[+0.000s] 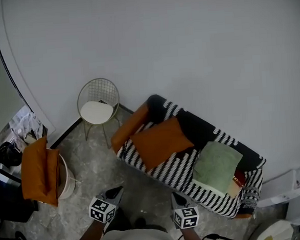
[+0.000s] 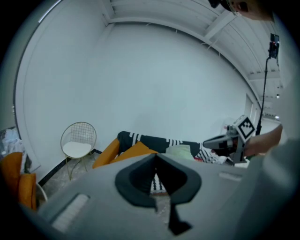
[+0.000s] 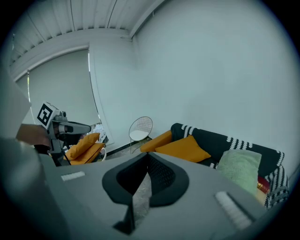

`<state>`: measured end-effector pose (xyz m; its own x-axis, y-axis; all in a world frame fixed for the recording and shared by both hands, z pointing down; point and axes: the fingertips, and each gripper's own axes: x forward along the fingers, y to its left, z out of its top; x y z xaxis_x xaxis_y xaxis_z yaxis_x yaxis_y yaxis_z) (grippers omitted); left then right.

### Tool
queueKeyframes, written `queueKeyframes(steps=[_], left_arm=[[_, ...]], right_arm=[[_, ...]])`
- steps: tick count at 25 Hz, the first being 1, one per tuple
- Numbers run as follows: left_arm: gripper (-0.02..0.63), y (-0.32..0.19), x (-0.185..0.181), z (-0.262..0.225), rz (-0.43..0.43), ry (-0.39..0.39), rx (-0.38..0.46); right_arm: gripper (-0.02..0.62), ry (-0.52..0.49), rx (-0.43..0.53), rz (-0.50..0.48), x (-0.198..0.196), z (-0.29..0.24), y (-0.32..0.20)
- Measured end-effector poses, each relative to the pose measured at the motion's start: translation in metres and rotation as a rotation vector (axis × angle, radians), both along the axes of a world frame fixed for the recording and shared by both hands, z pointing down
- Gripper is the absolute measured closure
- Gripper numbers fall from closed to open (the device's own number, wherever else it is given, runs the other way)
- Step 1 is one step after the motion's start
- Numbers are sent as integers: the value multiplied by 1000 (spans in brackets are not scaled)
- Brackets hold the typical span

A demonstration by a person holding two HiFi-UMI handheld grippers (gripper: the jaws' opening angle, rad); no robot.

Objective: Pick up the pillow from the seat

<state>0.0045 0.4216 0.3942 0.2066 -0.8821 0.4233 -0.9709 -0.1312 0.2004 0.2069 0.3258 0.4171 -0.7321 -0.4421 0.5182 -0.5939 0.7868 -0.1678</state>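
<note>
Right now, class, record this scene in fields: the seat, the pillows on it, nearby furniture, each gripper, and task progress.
Seat: sofa, black-and-white striped cover
Pillows on seat: orange pillow toward the wire chair; green pillow at the other end
Nearby furniture: wire chair, standing beside the sofa
Left gripper: shut, empty, short of the sofa
Right gripper: shut, empty, short of the sofa
Task progress: no pillow picked up yet

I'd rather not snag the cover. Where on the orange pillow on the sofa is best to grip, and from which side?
Probably its near lower corner, approached from the front of the sofa. The orange pillow leans against the backrest, so that thin corner points toward the open seat edge, apart from the green pillow.
</note>
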Motion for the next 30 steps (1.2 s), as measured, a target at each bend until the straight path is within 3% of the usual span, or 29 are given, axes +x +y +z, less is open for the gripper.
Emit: queueKeyframes(steps=[9, 14, 30], left_arm=[[606, -58, -50, -2, 67, 1, 32], [606, -93, -89, -6, 128, -1, 43], [606, -198, -200, -10, 330, 24, 42]], right_arm=[[591, -3, 17, 77, -36, -3, -48], [591, -40, 28, 131, -74, -15, -76], [591, -27, 60, 246, -183, -26, -155]])
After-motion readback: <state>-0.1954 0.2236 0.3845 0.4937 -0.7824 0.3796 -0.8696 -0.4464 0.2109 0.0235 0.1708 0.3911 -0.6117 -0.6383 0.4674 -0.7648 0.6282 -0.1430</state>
